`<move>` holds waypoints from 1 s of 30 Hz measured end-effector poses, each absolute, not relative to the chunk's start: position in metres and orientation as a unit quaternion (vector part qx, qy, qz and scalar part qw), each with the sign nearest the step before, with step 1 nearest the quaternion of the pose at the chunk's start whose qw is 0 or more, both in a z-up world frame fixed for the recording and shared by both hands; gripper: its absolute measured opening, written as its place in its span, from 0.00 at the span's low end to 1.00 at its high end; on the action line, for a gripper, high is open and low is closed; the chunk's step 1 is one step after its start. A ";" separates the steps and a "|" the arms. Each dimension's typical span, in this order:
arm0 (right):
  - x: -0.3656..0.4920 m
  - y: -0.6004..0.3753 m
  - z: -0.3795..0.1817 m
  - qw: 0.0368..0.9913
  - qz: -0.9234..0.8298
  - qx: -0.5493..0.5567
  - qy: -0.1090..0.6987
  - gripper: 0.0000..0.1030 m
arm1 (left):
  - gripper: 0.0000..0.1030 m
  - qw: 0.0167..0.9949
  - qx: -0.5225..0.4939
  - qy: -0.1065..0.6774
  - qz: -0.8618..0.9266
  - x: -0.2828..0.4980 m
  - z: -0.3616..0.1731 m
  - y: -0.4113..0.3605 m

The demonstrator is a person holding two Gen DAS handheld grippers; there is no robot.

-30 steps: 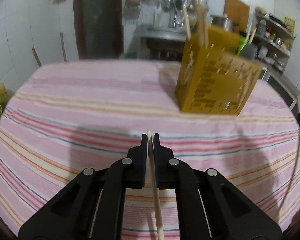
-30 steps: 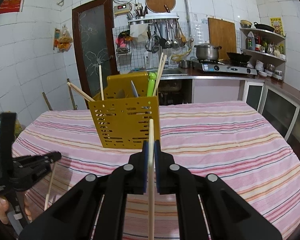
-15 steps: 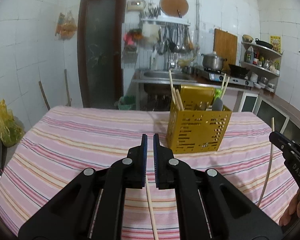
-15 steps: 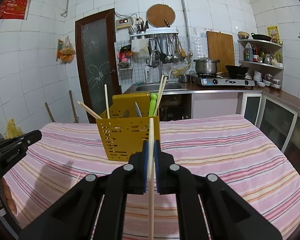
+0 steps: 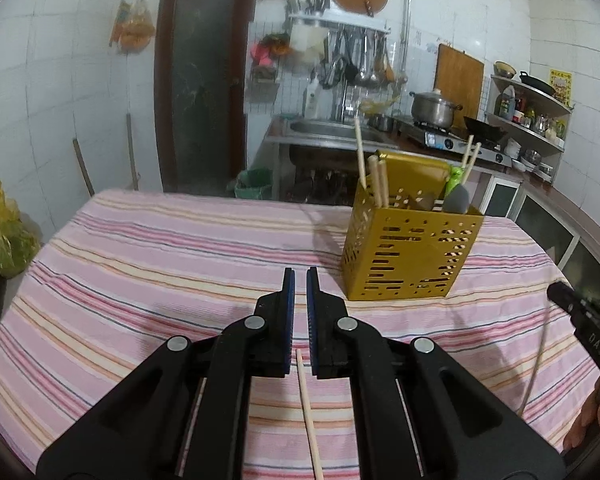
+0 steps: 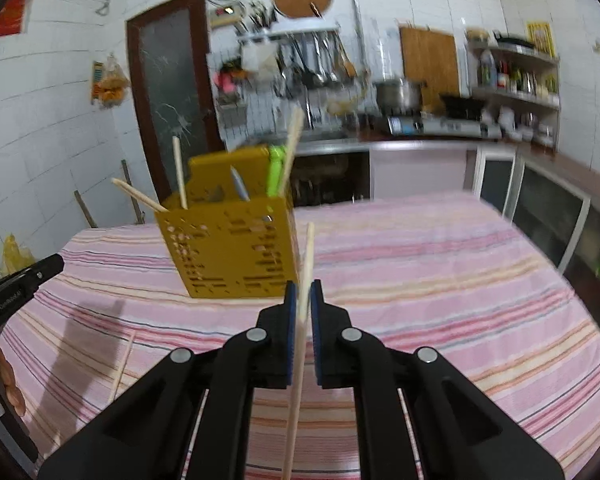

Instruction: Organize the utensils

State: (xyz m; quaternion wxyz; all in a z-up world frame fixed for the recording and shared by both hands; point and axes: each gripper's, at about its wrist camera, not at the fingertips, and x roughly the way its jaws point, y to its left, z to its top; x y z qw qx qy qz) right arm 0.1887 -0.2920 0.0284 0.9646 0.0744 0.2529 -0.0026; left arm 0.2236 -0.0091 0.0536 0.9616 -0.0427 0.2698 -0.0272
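The left gripper [image 5: 300, 280] has been raised, fingers closed; its chopstick [image 5: 309, 414] has slipped below them. The right gripper [image 6: 304, 292] grips another chopstick [image 6: 305, 280], the yellow holder [image 6: 228, 240] just ahead on the desk [image 6: 420, 264], so insertion seems next.

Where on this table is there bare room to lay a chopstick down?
The striped tablecloth is bare left of the yellow utensil holder, out to the far edge. The holder's right side is bare too. Only the holder itself is crowded, with chopsticks sticking out.
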 end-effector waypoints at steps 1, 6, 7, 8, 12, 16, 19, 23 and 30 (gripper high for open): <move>0.193 -0.294 0.023 0.962 -0.010 0.074 0.263 0.08 | 0.04 0.959 -0.047 0.277 -0.029 0.230 0.051 -0.006; 0.218 -0.298 -0.003 0.949 -0.018 0.071 0.307 0.08 | 0.04 0.952 -0.054 0.298 -0.031 0.250 0.038 0.000; 0.222 -0.296 -0.008 0.946 -0.021 0.068 0.316 0.08 | 0.04 0.951 -0.054 0.302 -0.032 0.253 0.035 0.000; 0.230 -0.295 -0.013 0.942 -0.026 0.064 0.330 0.14 | 0.04 0.949 -0.053 0.310 -0.033 0.257 0.032 0.000; 0.252 -0.293 -0.029 0.929 -0.040 0.059 0.364 0.52 | 0.04 0.935 -0.056 0.348 -0.028 0.266 0.015 -0.001; 0.264 -0.293 -0.045 0.915 -0.048 0.051 0.397 0.50 | 0.10 0.918 -0.053 0.393 -0.019 0.272 -0.009 -0.007; 0.266 -0.294 -0.052 0.909 -0.051 0.052 0.410 0.50 | 0.23 0.903 -0.060 0.424 -0.011 0.275 -0.027 -0.008; 0.269 -0.291 -0.051 0.907 -0.058 0.040 0.415 0.41 | 0.44 0.895 -0.045 0.443 0.011 0.273 -0.045 -0.015; 0.277 -0.284 -0.051 0.905 -0.063 0.031 0.419 0.23 | 0.44 0.890 -0.020 0.456 0.017 0.272 -0.059 -0.025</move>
